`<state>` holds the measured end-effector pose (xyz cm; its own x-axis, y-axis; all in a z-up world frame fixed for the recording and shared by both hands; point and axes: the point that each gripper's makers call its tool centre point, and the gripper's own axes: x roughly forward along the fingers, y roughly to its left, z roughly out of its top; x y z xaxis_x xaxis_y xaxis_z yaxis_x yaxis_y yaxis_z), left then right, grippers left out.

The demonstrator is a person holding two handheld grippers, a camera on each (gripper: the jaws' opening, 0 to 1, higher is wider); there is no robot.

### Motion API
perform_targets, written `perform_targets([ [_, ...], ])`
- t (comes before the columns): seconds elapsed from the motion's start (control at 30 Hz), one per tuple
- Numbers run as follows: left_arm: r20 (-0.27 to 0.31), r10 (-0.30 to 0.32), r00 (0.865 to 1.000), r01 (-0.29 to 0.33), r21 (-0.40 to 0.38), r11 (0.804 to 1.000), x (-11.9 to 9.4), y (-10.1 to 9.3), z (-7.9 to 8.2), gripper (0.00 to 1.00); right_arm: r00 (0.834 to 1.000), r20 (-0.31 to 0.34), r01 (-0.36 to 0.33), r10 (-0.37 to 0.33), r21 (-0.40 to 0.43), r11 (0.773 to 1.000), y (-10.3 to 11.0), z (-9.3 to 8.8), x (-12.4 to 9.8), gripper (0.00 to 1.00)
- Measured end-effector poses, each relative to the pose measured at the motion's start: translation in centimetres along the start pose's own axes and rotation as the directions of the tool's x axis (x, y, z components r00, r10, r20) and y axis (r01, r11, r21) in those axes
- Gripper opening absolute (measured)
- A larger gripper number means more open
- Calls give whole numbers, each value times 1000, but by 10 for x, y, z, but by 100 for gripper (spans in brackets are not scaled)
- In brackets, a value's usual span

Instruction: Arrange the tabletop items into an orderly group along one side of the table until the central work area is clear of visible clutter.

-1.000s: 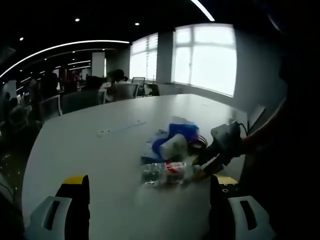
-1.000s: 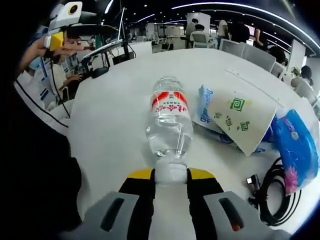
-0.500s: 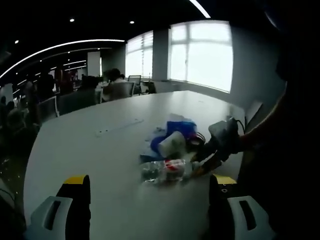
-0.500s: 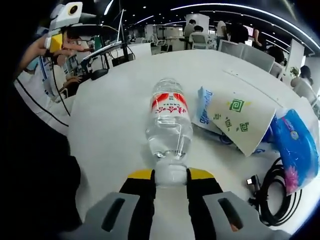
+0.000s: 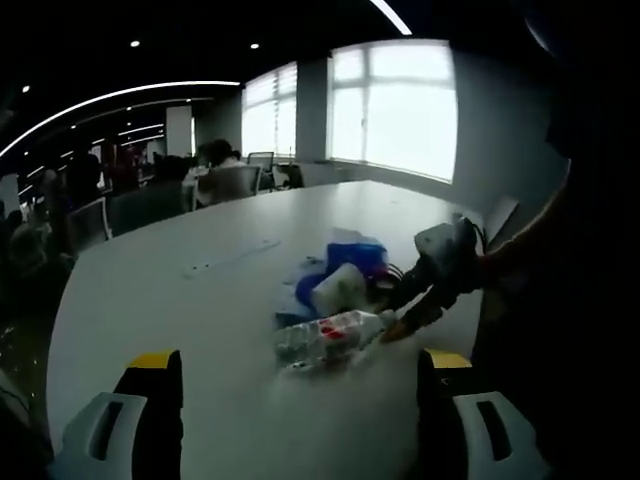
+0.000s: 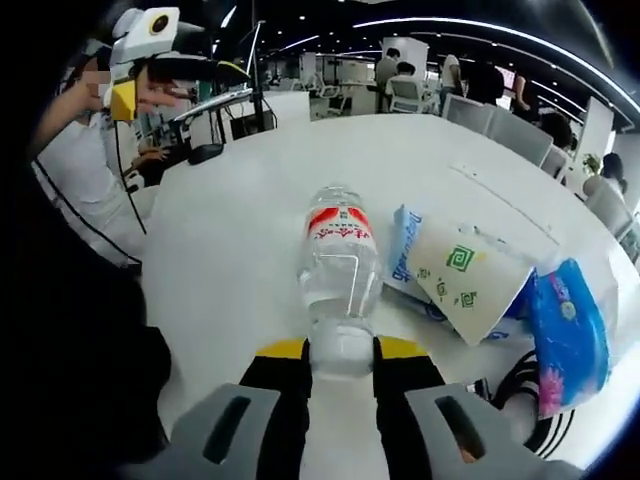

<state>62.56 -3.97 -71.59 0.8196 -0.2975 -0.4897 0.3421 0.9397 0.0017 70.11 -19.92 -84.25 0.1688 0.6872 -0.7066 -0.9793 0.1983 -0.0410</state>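
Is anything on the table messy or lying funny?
Yes. The bottle isn't upright; it points sideways, held at its cap end by the right gripper. Beside it, a paper cup lies tipped over on blue packets, near a loose cable.

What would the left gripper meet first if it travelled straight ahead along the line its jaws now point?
Probably the clear plastic water bottle with a red label, lying on the white table ahead of the open left gripper; depth is uncertain.

The black cable is partly hidden behind the blue tissue pack and cut off by the view's edge.
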Motion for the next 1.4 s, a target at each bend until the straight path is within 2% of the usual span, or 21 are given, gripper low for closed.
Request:
perform_targets([
  [0.27, 5, -20, 1000, 19, 14, 1000, 2, -2, 3, 95, 1000, 15, -11, 12, -66, 998, -5, 34, -11, 18],
  [0.37, 8, -26, 1000, 26, 22, 999, 3, -2, 6, 95, 1000, -9, -5, 4, -104, 995, -6, 41, -12, 18],
  [0.5, 21, -26, 999, 26, 22, 999, 6, 0, 11, 95, 1000, 6, -11, 12, -89, 996, -7, 53, -15, 18],
  [0.63, 31, -26, 999, 25, 25, 999, 7, 1, 14, 95, 1000, 3, -20, 21, -112, 994, -6, 64, -16, 18],
  [0.97, 33, -18, 999, 17, 27, 999, 7, 6, 14, 94, 996, -51, -82, 72, -208, 975, -11, 93, -16, 18],
  [1.13, 43, -19, 999, 18, 25, 1000, 8, 21, 8, 94, 994, -64, -100, 87, -232, 968, -14, 107, -12, 18],
  [1.4, 41, -26, 999, 24, 33, 999, 9, 23, 7, 93, 988, -90, -143, 122, -283, 948, -15, 126, -6, 18],
])
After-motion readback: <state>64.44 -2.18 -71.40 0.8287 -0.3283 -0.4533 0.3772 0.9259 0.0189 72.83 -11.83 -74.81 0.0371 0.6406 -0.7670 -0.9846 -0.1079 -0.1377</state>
